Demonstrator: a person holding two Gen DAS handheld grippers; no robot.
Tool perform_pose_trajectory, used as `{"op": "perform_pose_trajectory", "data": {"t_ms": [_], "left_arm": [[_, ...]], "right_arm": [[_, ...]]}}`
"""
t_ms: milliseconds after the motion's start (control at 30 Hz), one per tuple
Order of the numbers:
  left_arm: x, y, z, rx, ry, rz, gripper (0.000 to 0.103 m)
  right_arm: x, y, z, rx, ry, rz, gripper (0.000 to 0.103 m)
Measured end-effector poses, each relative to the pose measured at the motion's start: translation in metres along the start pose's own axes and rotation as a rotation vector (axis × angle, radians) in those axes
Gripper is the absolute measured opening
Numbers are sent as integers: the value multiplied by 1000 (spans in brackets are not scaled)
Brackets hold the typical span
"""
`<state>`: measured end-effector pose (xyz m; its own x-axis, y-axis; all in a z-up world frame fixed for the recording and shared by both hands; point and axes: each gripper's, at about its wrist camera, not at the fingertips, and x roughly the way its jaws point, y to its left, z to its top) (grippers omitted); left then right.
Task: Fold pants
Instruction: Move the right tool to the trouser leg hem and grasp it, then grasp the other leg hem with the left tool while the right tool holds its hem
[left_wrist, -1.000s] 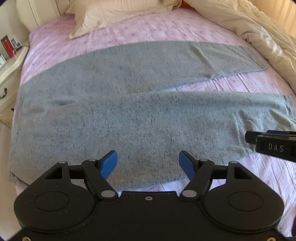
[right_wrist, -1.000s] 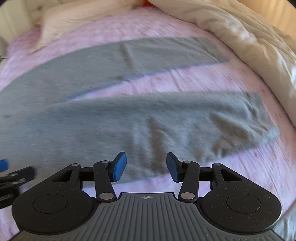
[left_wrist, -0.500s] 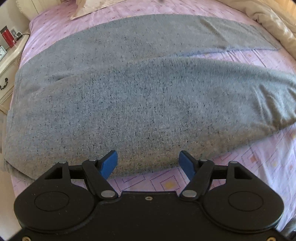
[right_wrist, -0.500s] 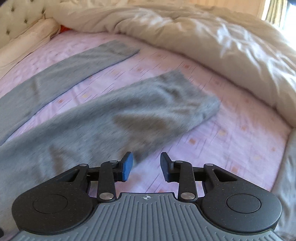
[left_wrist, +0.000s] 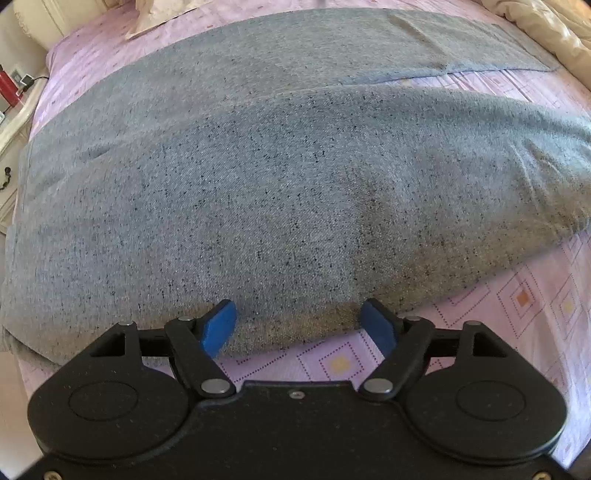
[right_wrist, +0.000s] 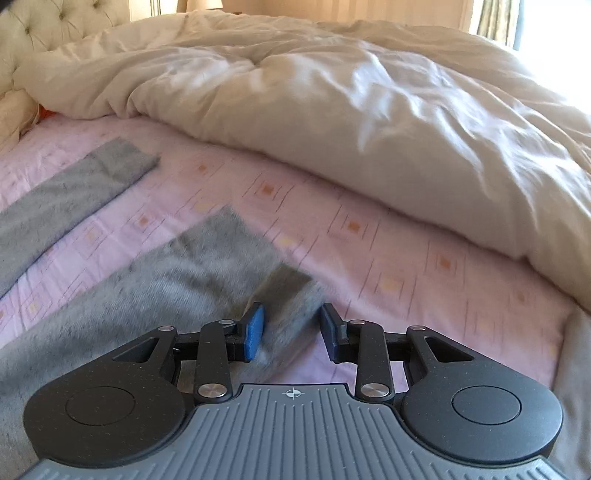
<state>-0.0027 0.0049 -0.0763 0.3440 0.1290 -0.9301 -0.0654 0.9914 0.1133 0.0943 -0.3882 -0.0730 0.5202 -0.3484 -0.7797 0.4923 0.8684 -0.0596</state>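
I'm looking at grey pants (left_wrist: 280, 177) lying flat on the pink bedsheet (left_wrist: 532, 302), long axis running left to right across the bed, waist toward the nightstand side, legs pointing toward the cream duvet (right_wrist: 369, 110). I'm holding my left gripper (left_wrist: 299, 326) over the near edge, jaws opening wide, nothing pinched. My right gripper (right_wrist: 291, 330) is hovering at the near leg's cuff (right_wrist: 291, 291), jaws narrower, cloth between them, pads not pressing it.
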Motion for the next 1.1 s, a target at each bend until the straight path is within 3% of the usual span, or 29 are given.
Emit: {"op": "perform_pose_trajectory", "data": {"t_ms": [200, 367, 467, 600, 667, 833, 1100], "left_arm": [[0, -1, -5, 7, -25, 22, 92], [1, 3, -6, 8, -35, 4, 92], [0, 6, -8, 8, -49, -13, 91], [-6, 9, -14, 32, -77, -52, 83], [-11, 10, -21, 66, -101, -62, 83], [-19, 10, -47, 167, -161, -7, 82], [-26, 6, -66, 299, -283, 87, 82]], "right_arm": [[-19, -8, -14, 47, 26, 33, 32], [-30, -21, -34, 163, 75, 118, 33], [-28, -14, -36, 159, 79, 135, 33], [-24, 0, -25, 139, 111, 224, 28], [-26, 10, -19, 105, 108, 245, 6], [-45, 30, 0, 41, 31, 302, 4], [-56, 35, 40, 107, -6, 375, 4]]}}
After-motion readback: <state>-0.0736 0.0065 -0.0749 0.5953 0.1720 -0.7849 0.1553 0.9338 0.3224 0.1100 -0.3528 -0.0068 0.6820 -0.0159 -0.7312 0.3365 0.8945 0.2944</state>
